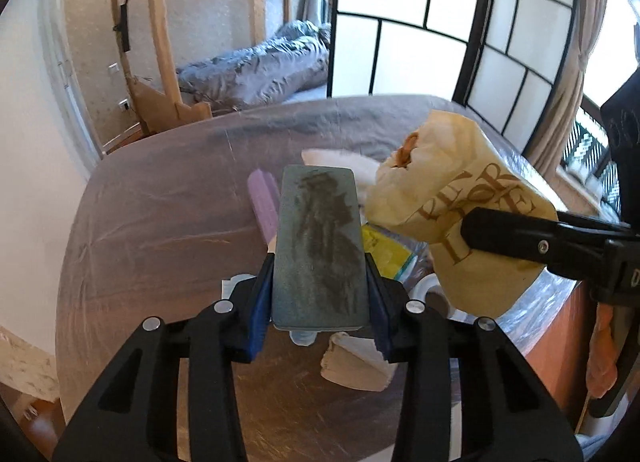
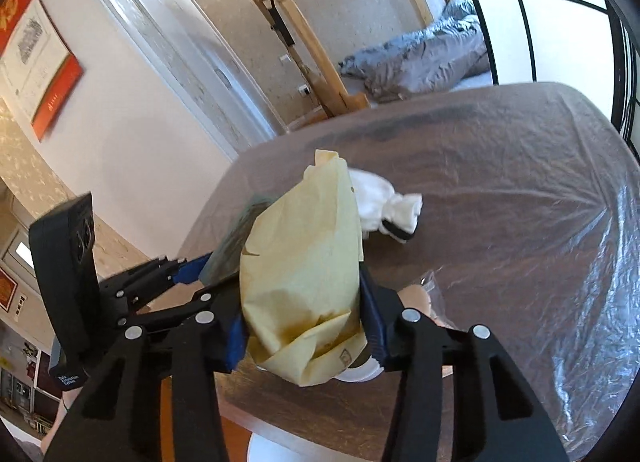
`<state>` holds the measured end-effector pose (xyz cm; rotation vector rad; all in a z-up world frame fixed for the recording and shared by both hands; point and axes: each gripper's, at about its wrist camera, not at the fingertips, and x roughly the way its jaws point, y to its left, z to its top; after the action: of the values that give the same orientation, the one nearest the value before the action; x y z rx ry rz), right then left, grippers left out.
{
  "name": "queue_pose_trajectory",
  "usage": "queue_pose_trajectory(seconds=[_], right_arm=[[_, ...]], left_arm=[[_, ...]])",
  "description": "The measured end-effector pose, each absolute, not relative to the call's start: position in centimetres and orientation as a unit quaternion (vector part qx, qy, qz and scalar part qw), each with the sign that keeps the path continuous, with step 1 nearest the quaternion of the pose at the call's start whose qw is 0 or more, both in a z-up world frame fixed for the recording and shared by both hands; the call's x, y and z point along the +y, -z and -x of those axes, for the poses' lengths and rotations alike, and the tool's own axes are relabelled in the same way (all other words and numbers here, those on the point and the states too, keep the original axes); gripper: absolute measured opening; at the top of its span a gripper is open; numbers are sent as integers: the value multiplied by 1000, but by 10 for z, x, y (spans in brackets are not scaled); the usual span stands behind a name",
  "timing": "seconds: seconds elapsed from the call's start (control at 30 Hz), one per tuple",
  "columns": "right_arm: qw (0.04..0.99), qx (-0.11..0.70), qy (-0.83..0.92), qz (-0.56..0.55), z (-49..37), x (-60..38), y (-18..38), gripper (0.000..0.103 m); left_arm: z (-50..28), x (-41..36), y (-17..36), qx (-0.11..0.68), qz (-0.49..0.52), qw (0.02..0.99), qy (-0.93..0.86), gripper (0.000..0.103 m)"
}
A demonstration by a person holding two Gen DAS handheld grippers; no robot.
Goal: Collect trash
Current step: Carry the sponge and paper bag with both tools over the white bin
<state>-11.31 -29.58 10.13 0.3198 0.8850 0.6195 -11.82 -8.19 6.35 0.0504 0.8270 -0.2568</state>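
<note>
While clamped between pads: grey block in left hand-held gripper, paper bag in right hand-held gripper.

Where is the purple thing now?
In the left wrist view, the purple thing lies on the table, just left of the grey block held in the left gripper.

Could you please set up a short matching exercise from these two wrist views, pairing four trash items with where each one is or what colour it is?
Things:
1. grey-green block
2. yellowish paper bag
3. white cloth
4. purple piece

Places or colours:
A. lying on the plastic-covered table, beyond the bag
B. clamped in the right gripper
C. clamped in the left gripper
D. lilac, on the table just left of the block

Pairs: 1-C, 2-B, 3-A, 4-D
</note>
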Motion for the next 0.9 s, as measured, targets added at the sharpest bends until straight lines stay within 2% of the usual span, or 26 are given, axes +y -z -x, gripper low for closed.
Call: queue_pose_trajectory(seconds=[0.53, 0.9], right_arm=[[852, 402, -305, -139, 149, -325, -115, 46], [843, 415, -319, -122, 192, -351, -105, 46]], left_arm=[[166, -85, -74, 390, 14, 916, 96, 43], [219, -97, -59, 407, 29, 910, 68, 43]])
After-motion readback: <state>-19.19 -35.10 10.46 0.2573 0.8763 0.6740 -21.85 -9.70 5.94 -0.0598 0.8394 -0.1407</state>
